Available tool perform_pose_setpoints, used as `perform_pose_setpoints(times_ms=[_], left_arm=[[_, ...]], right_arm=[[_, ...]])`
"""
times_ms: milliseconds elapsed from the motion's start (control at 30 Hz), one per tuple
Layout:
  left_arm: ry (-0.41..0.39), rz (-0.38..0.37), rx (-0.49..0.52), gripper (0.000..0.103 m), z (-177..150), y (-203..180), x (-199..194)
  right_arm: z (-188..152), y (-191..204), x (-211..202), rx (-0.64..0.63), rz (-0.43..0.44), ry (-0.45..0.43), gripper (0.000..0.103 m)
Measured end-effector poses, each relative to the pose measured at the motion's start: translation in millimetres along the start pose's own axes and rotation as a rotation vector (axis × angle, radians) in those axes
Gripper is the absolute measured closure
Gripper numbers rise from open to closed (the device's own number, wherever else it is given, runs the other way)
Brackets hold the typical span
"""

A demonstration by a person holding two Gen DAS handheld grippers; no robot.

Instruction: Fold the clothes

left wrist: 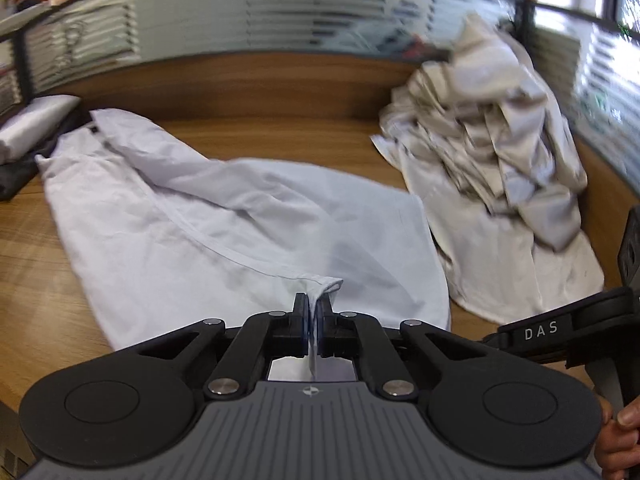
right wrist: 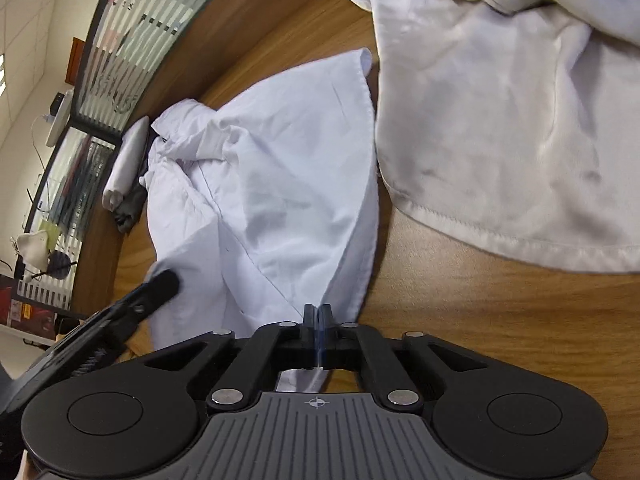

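White shirt (left wrist: pixel 240 216) hem is pinched by both the left gripper (left wrist: pixel 314 300) and right gripper (right wrist: pixel 318 312), ready for folding.

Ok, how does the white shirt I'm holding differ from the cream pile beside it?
The white shirt is bluish white; the cream pile is off-white. The shirt lies spread fairly flat on the table; the pile is heaped and crumpled. The left gripper and right gripper are each shut on an edge of the shirt; nothing holds the pile. Both are light, wrinkled fabric on the same wooden table.
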State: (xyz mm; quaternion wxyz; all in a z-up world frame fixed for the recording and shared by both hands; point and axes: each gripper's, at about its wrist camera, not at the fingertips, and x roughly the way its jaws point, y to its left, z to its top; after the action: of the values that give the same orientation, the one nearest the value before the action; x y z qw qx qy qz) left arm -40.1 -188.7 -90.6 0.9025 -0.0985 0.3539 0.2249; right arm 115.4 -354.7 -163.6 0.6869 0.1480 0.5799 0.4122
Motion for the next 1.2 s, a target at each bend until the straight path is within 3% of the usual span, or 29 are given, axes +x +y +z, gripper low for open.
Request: perform_pose_setpoints(times_ms=[267,467,600,733,800,867,967,1067,1200], left_arm=[[-0.002,0.013,-0.076,0.101,0.5,23.4,-21.6],[-0.015,0.008,-0.085,0.101,-0.1,23.7,-26.8],[-0.028,-0.006,-0.079,0.101,2.7,18.5,-27.8],[0.001,-0.052,-0.069,0.1,1.2,13.4,-23.0],[0.006,-0.072,-0.068,0.094,-1.3,12.5,-24.5],[0.005,-0.078,-0.064,0.086,-4.3,12.4,-28.5],[0.01,-0.079,-0.075,0.082,-9.0,16.7,-36.7],[0.028,-0.059,-0.091,0.076,-13.8,25.9,-43.8],[0.058,-0.016,-0.115,0.073,-18.9,42.8,-48.4]], right_arm=[[16.8,32.7,-27.6,-0.1,0.036,-0.087,0.101],[28.6,54.4,-41.0,-0.09,0.08,-0.109,0.101],[18.4,43.1,-31.3,-0.071,0.033,-0.05,0.101],[1.4,21.1,-7.2,-0.107,-0.083,0.023,0.1],[-3.8,16.3,-5.3,-0.131,-0.104,0.027,0.099],[-9.9,23.0,-11.8,-0.207,-0.131,0.006,0.097],[-20.2,41.1,-21.6,-0.371,-0.124,-0.045,0.096],[-32.8,54.4,-16.7,-0.501,-0.016,-0.011,0.087],[-57.4,71.8,-2.8,-0.663,0.093,0.054,0.086]])
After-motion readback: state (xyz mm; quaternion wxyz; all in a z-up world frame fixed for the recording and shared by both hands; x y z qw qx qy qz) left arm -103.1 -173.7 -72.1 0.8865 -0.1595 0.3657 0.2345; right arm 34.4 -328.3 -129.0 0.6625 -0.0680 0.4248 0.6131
